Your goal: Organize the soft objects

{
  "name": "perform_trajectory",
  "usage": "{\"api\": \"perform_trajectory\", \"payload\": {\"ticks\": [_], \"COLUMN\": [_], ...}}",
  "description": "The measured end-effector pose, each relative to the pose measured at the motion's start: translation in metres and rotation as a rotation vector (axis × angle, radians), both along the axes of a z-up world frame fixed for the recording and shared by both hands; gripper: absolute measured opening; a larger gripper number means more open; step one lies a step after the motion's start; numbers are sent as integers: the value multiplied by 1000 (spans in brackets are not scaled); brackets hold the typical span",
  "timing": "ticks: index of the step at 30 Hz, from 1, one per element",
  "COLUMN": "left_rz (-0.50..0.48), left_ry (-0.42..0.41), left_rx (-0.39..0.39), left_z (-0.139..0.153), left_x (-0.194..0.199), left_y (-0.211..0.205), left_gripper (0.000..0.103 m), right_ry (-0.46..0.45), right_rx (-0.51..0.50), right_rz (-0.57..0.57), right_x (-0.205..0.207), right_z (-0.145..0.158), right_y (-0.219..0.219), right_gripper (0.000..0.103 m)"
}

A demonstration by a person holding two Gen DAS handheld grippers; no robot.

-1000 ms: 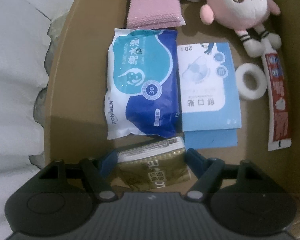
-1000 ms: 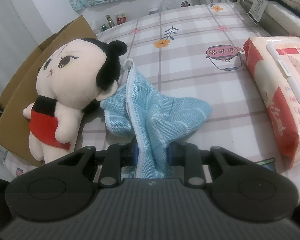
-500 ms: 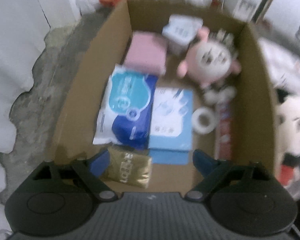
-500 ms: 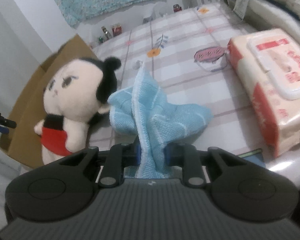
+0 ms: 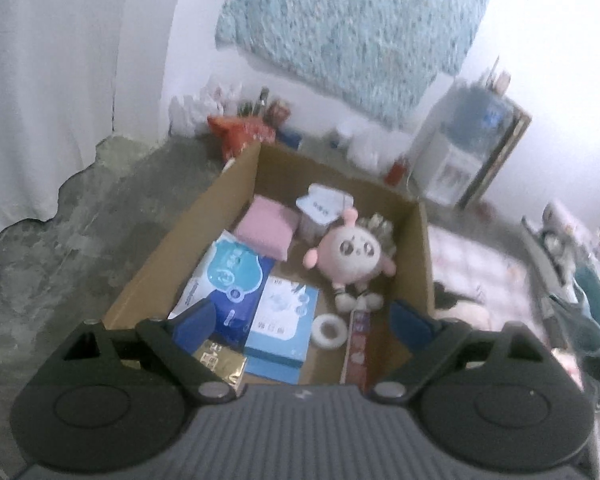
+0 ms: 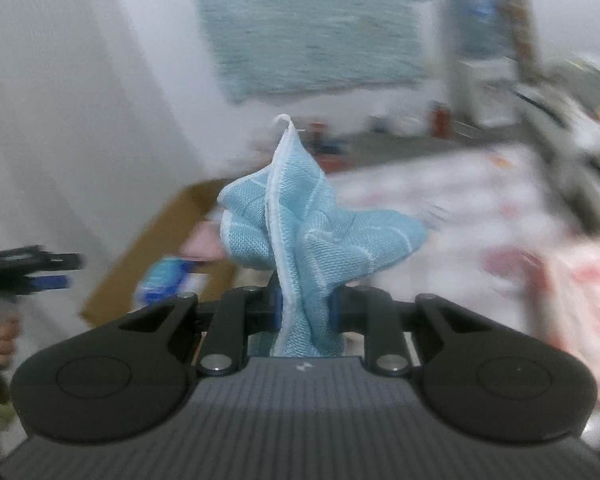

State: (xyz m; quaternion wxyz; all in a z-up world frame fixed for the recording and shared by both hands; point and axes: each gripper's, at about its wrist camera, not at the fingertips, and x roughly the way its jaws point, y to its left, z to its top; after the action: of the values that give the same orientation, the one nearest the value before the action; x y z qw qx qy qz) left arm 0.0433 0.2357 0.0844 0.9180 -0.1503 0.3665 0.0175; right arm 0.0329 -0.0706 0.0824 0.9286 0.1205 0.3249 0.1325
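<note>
My right gripper (image 6: 305,308) is shut on a light blue woven cloth (image 6: 320,236), which hangs lifted in the air above the patterned bed. My left gripper (image 5: 300,320) stands wide open above the near end of a cardboard box (image 5: 424,256), with nothing between its fingers. In the box lie a gold packet (image 5: 220,362), a blue wet-wipes pack (image 5: 228,280), a pink pad (image 5: 268,228) and a pink plush doll (image 5: 354,258). The right wrist view is blurred; it shows the box (image 6: 168,220) and the left gripper (image 6: 32,268) at the far left.
Also in the box are a pale blue carton (image 5: 284,320), a white tape roll (image 5: 328,330) and a red tube (image 5: 358,344). A dark-haired doll (image 5: 456,304) lies blurred on the bed right of the box. Bare concrete floor (image 5: 80,240) lies left of it.
My left gripper let go of the gold packet, opened wide and rose back from the box. My right gripper lifted the blue cloth off the bed, and the dark-haired doll left its view.
</note>
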Motion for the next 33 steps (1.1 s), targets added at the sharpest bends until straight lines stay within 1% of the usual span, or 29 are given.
{"api": "perform_trajectory", "payload": {"ticks": [2,4,6,9,11,13,15,17,19,21,22,23,24,25,27,28,30,33], "left_rz": [28,63,98,138,163,189,212,226,236,244,246,245,243,241,238,236,226,208], "left_ry": [-37,-70,-94,-107,-114,-125,-129,-126,-120,-113,-110,-107,-103,-99,-94,-93,-92,-94], "left_rx": [-22,-49,-72,-71,-62,-65,-76,-81,-78,-77,-81,-86,-89,-90,-86,-85,-87,-80], "left_z": [2,3,4,2,0,-1,-4,-8,-12,-15,-16,-18,-20,-21,-24,-24,-23,-20], "left_x": [-10,-20,-28,-35,-41,-46,-50,-52,-52,-50,-49,-48,-48,-47,-45,-46,-47,-50], "left_y": [4,11,19,29,35,43,51,58,64,69,71,73,73,74,74,73,71,66], "left_gripper": [95,95,95,95,95,95,95,95,95,95,95,95,95,95,95,95,95,95], "right_ry": [-4,39,112,267,359,471,589,673,741,834,886,913,926,934,941,937,900,814], "right_rx": [0,-2,-16,-73,-127,-189,-224,-254,-299,-297,-294,-311,-334,-343,-346,-348,-345,-322], "right_rz": [123,271,404,571,622,689,734,770,786,792,775,770,777,772,759,758,752,738], "right_x": [19,43,67,109,131,153,173,182,182,189,192,189,187,186,184,184,183,181], "right_z": [10,13,8,-13,-31,-53,-76,-95,-114,-134,-144,-149,-151,-152,-148,-144,-134,-103], "right_y": [31,70,108,165,194,221,241,258,274,281,282,284,286,288,288,288,290,285], "right_gripper": [19,19,19,19,20,20,21,22,25,29,29,33,41,46,62,65,72,77]}}
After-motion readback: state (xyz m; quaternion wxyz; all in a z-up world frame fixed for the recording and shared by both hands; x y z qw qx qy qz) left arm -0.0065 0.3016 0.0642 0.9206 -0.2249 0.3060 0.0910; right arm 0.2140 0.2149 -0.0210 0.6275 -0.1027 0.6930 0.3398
